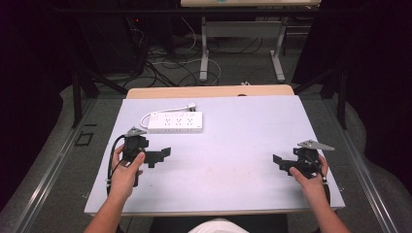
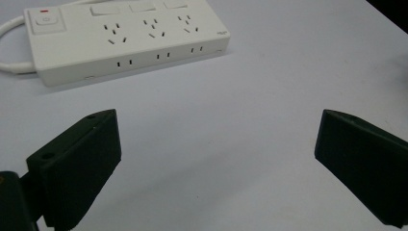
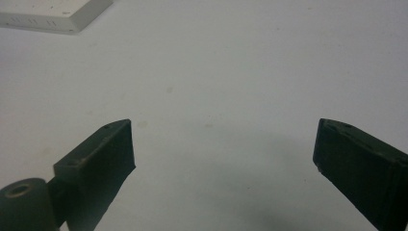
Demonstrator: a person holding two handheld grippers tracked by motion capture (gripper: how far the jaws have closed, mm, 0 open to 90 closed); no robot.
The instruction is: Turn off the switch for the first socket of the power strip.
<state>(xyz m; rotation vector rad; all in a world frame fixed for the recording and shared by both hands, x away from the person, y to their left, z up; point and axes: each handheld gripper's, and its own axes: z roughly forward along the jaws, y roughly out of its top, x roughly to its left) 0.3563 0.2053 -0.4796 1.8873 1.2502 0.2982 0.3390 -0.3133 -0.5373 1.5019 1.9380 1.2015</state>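
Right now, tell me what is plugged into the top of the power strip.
Nothing: the power strip shows bare sockets, a switch with a red mark at one end, and its own white cord. Its underside on the table is hidden.

A white power strip (image 1: 176, 122) lies flat on the pale worktop (image 1: 233, 145), toward its far left part, long side running across. In the left gripper view the power strip (image 2: 126, 39) shows three socket groups in a row facing up, a switch with a red mark at one end, and slots along its near side. A white cable (image 1: 167, 109) loops from the switch end along its far side to a plug (image 1: 192, 105).
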